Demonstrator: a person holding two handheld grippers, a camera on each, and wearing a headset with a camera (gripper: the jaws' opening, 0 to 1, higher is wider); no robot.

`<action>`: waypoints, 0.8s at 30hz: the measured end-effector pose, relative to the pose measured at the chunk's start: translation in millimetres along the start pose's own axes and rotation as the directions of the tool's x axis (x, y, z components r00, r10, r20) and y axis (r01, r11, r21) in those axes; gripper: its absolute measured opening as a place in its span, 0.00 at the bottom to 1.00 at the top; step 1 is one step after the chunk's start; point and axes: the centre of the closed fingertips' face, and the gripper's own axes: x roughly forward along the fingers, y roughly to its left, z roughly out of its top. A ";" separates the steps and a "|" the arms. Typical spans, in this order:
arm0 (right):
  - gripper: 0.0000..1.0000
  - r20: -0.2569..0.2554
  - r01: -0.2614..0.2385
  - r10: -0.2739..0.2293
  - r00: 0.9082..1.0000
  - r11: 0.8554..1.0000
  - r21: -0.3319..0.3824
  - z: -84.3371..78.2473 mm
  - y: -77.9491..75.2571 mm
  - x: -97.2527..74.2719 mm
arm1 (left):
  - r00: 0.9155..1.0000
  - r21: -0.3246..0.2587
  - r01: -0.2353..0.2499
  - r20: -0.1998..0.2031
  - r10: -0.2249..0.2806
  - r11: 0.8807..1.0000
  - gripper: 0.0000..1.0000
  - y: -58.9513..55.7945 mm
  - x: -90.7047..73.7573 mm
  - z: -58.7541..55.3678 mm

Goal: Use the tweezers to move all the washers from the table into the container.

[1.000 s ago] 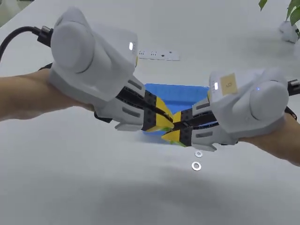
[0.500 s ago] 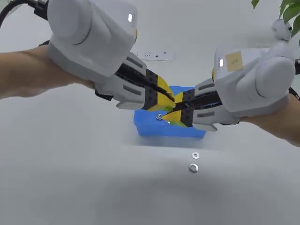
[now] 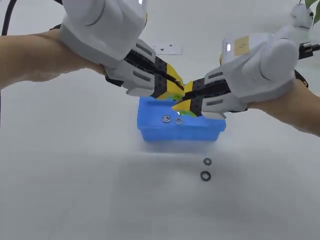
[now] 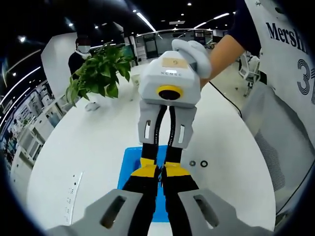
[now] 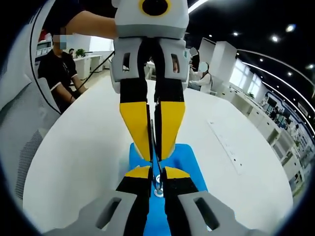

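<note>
Tweezers faint sliver between fingers; container partly hidden.

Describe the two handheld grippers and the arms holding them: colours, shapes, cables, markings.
Both the left gripper and the right gripper have bulky, rounded white plastic housings with a small lit indicator, slotted white guards, and black jaws tipped in yellow. The right one carries a square yellow sticker. A black cable leaves the left housing. The forearms are bare.

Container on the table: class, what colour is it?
The container is plain solid blue. The head view shows it best.
</note>
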 end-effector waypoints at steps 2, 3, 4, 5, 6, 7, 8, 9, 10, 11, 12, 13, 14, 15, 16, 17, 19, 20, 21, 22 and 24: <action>0.09 -0.004 -0.010 0.010 1.000 1.000 0.016 -5.5 -0.2 5.9 | 1.000 -0.008 0.009 -0.006 -0.009 1.000 0.07 2.2 4.7 -6.3; 0.09 -0.008 -0.012 0.012 1.000 1.000 0.024 -9.2 -1.2 9.0 | 1.000 -0.009 0.011 -0.008 -0.011 1.000 0.07 3.5 6.9 -9.4; 0.09 -0.013 -0.013 0.014 1.000 1.000 0.028 -11.9 -1.9 11.1 | 1.000 -0.021 0.012 -0.012 -0.013 1.000 0.07 4.6 8.4 -12.3; 0.09 -0.016 -0.015 0.015 1.000 0.999 0.030 -13.8 -2.3 12.6 | 1.000 -0.028 0.014 -0.012 -0.014 1.000 0.07 5.3 9.5 -14.2; 0.09 -0.017 -0.018 0.019 1.000 0.999 0.042 -16.2 -2.6 14.7 | 1.000 -0.030 0.014 -0.015 -0.015 0.999 0.07 4.8 11.0 -16.3; 0.09 -0.017 -0.022 0.022 1.000 0.999 0.048 -17.4 -2.1 16.2 | 1.000 -0.031 0.016 -0.019 -0.017 0.999 0.07 4.7 11.8 -17.8; 0.09 -0.018 -0.028 0.029 0.999 0.998 0.056 -19.1 -1.1 18.3 | 0.999 -0.033 0.019 -0.026 -0.020 0.999 0.07 0.7 13.7 -17.1; 0.09 -0.019 -0.032 0.033 0.999 0.998 0.060 -20.1 -0.2 19.5 | 0.999 -0.033 0.023 -0.029 -0.024 0.999 0.07 -0.1 14.6 -18.3; 0.09 -0.020 -0.034 0.035 0.999 0.998 0.059 -21.2 0.5 20.5 | 0.999 -0.035 0.025 -0.031 -0.026 0.999 0.07 -2.7 15.5 -17.5; 0.09 -0.009 -0.031 0.032 0.999 0.997 0.067 -19.5 -1.0 19.4 | 0.999 -0.040 0.024 -0.021 -0.025 0.999 0.07 -2.8 14.8 -15.7; 0.09 -0.005 -0.030 0.030 1.000 0.997 0.077 -19.2 -2.3 19.2 | 1.000 -0.053 0.017 -0.013 -0.018 0.998 0.07 -0.4 13.6 -15.6; 0.09 -0.004 -0.029 0.030 1.000 0.996 0.081 -19.4 -2.5 19.1 | 1.000 -0.056 0.019 -0.013 -0.019 0.998 0.07 -0.3 13.4 -15.8; 0.09 -0.003 -0.029 0.029 1.000 0.996 0.082 -19.3 -2.3 19.2 | 1.000 -0.055 0.019 -0.012 -0.020 0.998 0.07 -0.2 13.1 -15.8; 0.09 -0.004 -0.028 0.028 1.000 0.996 0.084 -19.2 -2.2 19.1 | 1.000 -0.056 0.019 -0.010 -0.020 0.998 0.07 -0.4 13.1 -15.3; 0.09 -0.005 -0.027 0.027 1.000 0.996 0.083 -19.3 -2.3 18.9 | 1.000 -0.056 0.020 -0.010 -0.020 0.998 0.07 -0.8 13.2 -15.1; 0.10 -0.007 -0.027 0.028 1.000 0.996 0.080 -19.3 -1.7 18.7 | 1.000 -0.052 0.023 -0.011 -0.024 0.998 0.07 -3.0 13.7 -14.3; 0.10 -0.015 -0.026 0.027 1.000 0.997 0.070 -19.3 -0.1 18.1 | 0.999 -0.038 0.027 -0.017 -0.027 0.999 0.07 -6.0 13.8 -13.3; 0.10 -0.019 -0.024 0.025 1.000 0.998 0.064 -18.8 0.3 17.7 | 0.999 -0.036 0.027 -0.019 -0.028 0.999 0.07 -4.7 13.7 -14.8; 0.10 -0.020 -0.024 0.025 0.999 0.998 0.058 -18.1 0.9 17.1 | 0.999 -0.034 0.029 -0.017 -0.030 0.999 0.07 -5.1 12.7 -14.5; 0.11 -0.020 -0.023 0.024 1.000 0.998 0.055 -17.1 1.1 16.5 | 0.999 -0.034 0.030 -0.015 -0.031 0.999 0.07 -5.4 11.8 -13.6; 0.11 -0.018 -0.017 0.018 1.000 0.999 0.051 -14.7 -0.1 14.8 | 1.000 -0.034 0.027 -0.011 -0.027 0.999 0.07 -5.3 9.0 -11.6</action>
